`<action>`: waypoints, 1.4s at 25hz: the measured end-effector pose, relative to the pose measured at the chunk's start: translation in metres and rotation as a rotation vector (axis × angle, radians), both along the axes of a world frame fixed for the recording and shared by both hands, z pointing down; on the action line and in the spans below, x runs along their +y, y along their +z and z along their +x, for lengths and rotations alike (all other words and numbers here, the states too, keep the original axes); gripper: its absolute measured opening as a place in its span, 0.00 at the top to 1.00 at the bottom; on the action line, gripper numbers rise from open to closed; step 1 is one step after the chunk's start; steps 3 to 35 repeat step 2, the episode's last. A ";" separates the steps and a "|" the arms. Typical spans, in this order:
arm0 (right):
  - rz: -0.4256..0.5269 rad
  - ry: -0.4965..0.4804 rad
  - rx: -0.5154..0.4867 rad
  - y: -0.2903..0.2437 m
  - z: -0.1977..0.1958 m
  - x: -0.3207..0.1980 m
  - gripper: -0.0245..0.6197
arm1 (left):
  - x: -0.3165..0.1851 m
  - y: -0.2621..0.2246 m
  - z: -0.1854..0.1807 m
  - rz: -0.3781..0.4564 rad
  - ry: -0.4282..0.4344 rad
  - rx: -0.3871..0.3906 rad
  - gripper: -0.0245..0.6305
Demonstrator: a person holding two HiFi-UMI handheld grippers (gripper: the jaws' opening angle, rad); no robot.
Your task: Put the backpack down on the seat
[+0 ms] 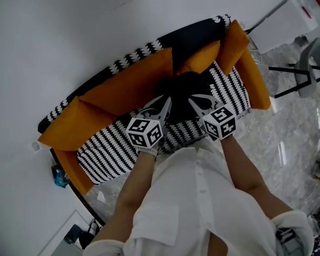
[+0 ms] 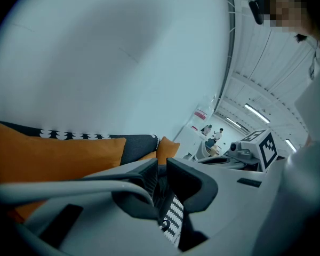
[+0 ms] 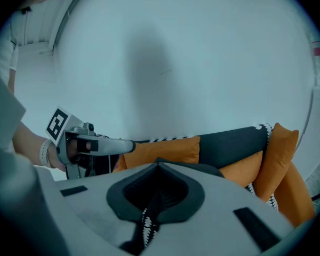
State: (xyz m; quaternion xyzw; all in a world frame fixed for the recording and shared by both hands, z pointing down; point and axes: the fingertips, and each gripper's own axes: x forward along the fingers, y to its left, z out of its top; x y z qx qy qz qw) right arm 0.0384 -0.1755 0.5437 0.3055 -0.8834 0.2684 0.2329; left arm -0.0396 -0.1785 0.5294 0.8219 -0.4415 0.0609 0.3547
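Note:
In the head view a black backpack [image 1: 185,89] rests at the middle of the sofa, on its black-and-white patterned seat [image 1: 109,148] and against the orange back cushions [image 1: 128,87]. My left gripper [image 1: 168,104] reaches its near left side and my right gripper [image 1: 192,101] its near right side. In the left gripper view the left gripper [image 2: 161,175] has its jaws close together with dark fabric pinched between them. The right gripper [image 3: 159,167] is likewise shut on a dark strap, and the patterned seat shows below it. Most of the backpack is hidden in both gripper views.
More orange cushions [image 1: 234,47] stand at the sofa's right end. A bar stool [image 1: 309,68] and a white cabinet [image 1: 288,23] are on the marble floor [image 1: 288,148] to the right. A small blue thing [image 1: 58,176] lies left of the sofa. A white wall rises behind.

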 end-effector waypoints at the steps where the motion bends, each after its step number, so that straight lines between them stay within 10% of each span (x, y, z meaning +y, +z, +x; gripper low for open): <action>1: 0.001 0.000 -0.001 -0.001 0.000 0.000 0.94 | 0.000 -0.001 0.000 0.001 0.001 0.001 0.86; 35: 0.003 0.000 -0.002 -0.002 0.000 0.000 0.94 | 0.000 -0.001 0.001 0.002 0.001 0.001 0.86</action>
